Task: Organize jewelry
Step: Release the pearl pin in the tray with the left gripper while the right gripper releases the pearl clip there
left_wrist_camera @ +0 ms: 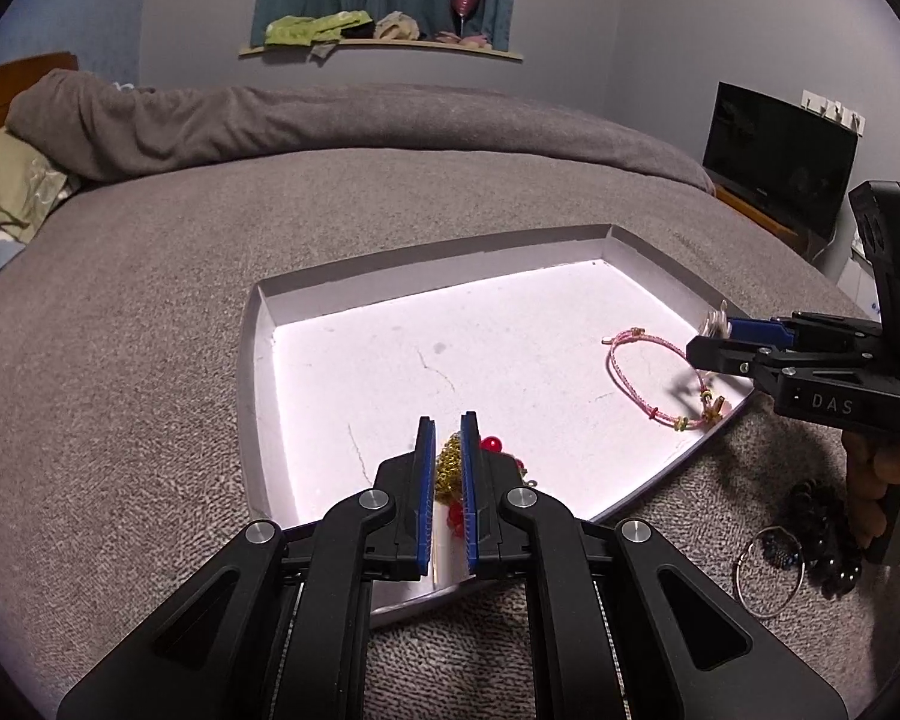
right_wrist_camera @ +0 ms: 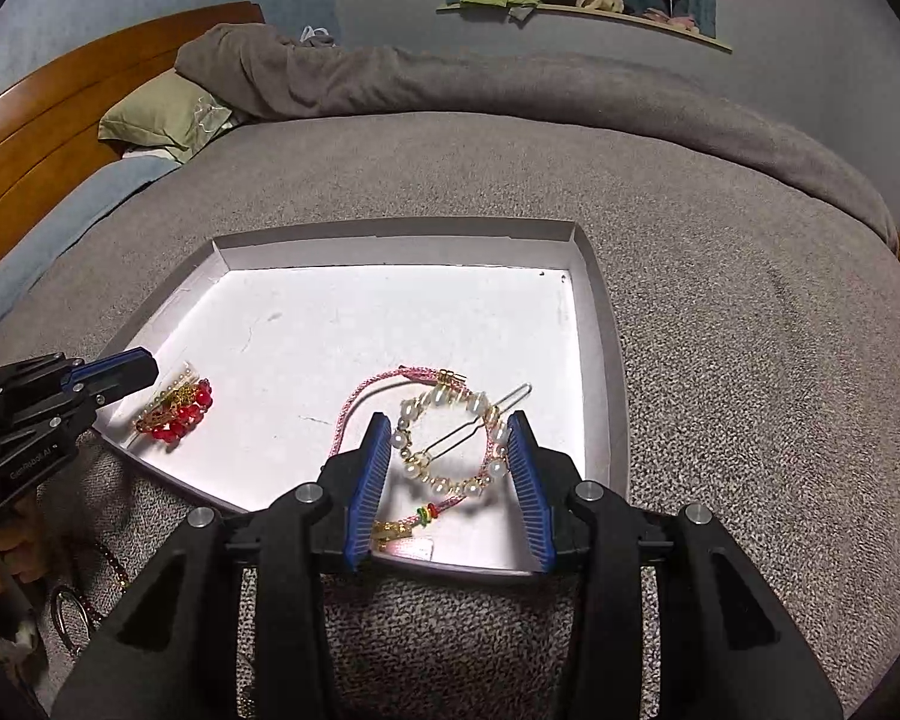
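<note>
Two hand-held grippers work over a white tray (right_wrist_camera: 600, 324) on a grey bed (right_wrist_camera: 720, 300), each at the near edge. Left hand-held gripper (left_wrist_camera: 448, 426) is nearly closed, jaws a narrow slot apart, with a gold chain and red bead cluster (left_wrist_camera: 450, 465) sitting in that slot; whether the pads actually pinch it I cannot tell from the left wrist view, and from the right wrist view the same cluster (right_wrist_camera: 177, 411) lies on the tray floor just beside the left tips. Right hand-held gripper (right_wrist_camera: 447, 426) is partly open, its blue pads bracketing a pearl ring hair clip (right_wrist_camera: 450, 444); the clip looks lifted off the tray with a shadow below, and it spans the gap, so likely held across its width. Under it lies a pink cord bracelet (right_wrist_camera: 354, 414) with small coloured beads, in the tray's right near corner. Off the tray, on the bed near the person's right hand (left_wrist_camera: 870, 480), sit a metal ring bangle (left_wrist_camera: 771, 573) and dark bead strands (left_wrist_camera: 822, 516), not yet sorted. Step in hand, as I judge: placing pieces into the tray, both low. Next move likely calls for opening the right jaws to drop the clip clear of the bracelet, then lifting away. Far back: pillow (right_wrist_camera: 162, 114), wooden headboard (right_wrist_camera: 90, 78), shelf (right_wrist_camera: 600, 15), curtain.
</note>
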Tool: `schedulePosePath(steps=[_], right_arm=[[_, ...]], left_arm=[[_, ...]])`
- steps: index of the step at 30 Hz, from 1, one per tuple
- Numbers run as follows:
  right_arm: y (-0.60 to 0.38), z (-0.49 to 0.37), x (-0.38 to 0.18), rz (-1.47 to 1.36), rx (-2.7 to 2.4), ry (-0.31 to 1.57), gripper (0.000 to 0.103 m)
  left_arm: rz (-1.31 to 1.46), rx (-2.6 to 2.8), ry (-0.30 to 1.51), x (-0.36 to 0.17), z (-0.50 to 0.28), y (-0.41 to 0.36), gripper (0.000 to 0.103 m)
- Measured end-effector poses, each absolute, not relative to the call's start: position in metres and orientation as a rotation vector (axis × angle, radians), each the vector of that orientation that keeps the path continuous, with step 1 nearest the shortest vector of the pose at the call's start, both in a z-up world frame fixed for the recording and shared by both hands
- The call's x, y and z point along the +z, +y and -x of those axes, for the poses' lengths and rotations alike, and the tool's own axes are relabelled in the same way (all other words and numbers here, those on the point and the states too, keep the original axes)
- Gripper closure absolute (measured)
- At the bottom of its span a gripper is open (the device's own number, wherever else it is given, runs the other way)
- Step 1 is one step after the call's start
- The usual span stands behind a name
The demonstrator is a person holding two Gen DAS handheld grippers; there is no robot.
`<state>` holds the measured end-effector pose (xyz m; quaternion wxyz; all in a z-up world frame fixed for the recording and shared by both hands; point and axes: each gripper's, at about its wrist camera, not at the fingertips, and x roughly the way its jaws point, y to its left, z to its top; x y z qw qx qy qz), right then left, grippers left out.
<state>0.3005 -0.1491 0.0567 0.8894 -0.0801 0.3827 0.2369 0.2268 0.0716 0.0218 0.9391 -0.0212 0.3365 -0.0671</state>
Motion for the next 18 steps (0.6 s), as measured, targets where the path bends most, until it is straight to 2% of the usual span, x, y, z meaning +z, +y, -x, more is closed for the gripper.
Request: schedulePosePath(steps=[5,7,11,13,18], right_arm=[[-0.148,-0.298,0.06,0.168,0.496,0.785,0.062],[-0.149,-0.297,0.061,0.167,0.499,0.78,0.062],[-0.152,-0.292,0.065,0.153,0.508,0.768,0.06],[-0.152,-0.289,0.067,0.153,0.51,0.759,0.056],[-0.155,-0.281,0.07,0.143,0.515,0.745,0.056]], left_arm=[[0.048,-0.13,0.68,0.022,-0.224,0.073,0.082],[0.053,-0.124,0.674,0.023,-0.221,0.073,0.068],[0.052,-0.115,0.662,0.025,-0.219,0.074,0.06],[0.05,-0.11,0.656,0.026,-0.218,0.073,0.047],[0.054,-0.117,0.649,0.027,-0.213,0.073,0.047]])
